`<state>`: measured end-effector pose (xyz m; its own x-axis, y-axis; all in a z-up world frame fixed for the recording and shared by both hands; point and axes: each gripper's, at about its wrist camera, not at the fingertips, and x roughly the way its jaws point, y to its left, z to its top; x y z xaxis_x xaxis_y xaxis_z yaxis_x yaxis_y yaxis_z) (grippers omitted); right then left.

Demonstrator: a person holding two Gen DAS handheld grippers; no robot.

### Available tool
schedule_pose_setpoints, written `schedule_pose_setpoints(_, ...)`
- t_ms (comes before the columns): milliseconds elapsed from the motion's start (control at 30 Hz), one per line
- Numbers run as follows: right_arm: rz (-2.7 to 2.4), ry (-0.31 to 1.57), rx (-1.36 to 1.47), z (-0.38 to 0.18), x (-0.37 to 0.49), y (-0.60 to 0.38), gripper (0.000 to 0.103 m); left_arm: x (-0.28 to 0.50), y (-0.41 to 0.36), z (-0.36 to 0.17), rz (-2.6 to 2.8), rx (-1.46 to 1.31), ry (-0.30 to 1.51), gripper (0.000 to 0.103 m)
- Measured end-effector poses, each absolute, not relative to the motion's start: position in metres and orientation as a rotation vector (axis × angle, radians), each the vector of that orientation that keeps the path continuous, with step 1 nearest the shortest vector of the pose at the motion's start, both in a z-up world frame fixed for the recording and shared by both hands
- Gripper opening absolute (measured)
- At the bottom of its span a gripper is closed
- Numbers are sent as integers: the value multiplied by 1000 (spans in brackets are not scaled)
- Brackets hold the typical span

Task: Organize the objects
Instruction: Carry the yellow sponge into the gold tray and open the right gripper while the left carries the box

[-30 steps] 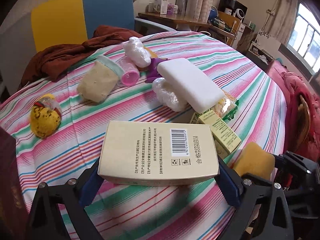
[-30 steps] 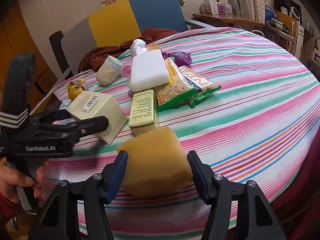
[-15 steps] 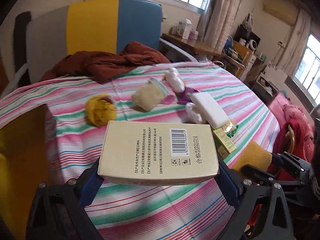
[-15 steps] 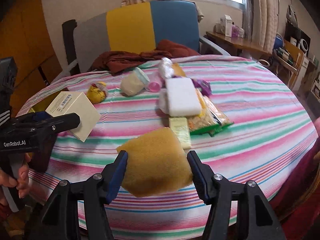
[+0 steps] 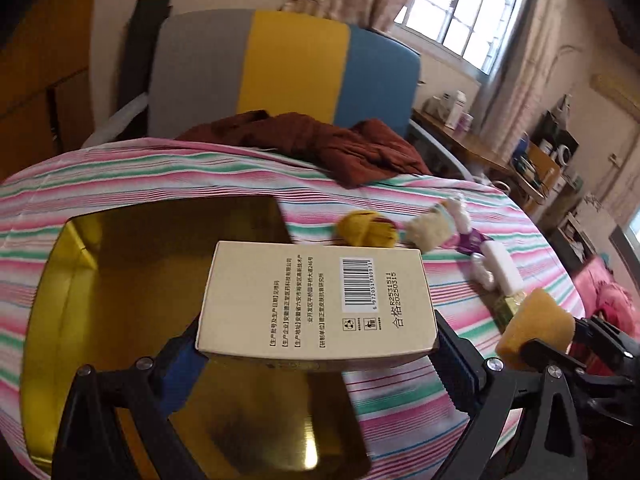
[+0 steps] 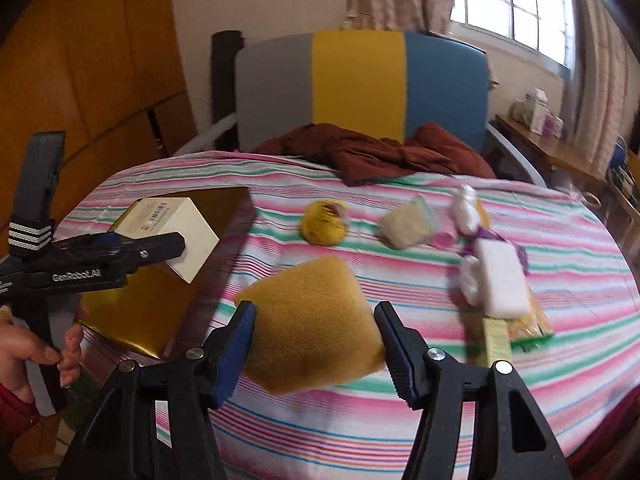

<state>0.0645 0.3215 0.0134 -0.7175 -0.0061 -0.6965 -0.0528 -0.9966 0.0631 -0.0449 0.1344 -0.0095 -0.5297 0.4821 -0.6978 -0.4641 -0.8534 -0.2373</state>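
Round table in striped cloth (image 6: 400,432) carrying gold box (image 5: 132,280) at left edge, maroon garment (image 6: 380,152) at far side, yellow toy (image 6: 324,222), white sponge block (image 6: 500,280), snack packets (image 6: 532,324) scattered at right.

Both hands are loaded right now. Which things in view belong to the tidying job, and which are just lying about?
In the job:
beige carton in left tool
yellow sponge in right tool
gold tray

Lying about:
brown cloth
striped chair
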Motion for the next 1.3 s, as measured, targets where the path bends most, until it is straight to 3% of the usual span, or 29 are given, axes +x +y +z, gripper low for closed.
schedule_pose_setpoints(700, 3029, -157, -1348, 1, -58, 185, 62, -125, 7, -41, 2588, -1258, -169, 100)
schedule_pose_setpoints(1300, 2992, -227, -1440, -22, -131, 150, 64, -175, -12, -59, 2634, -1369, -178, 100)
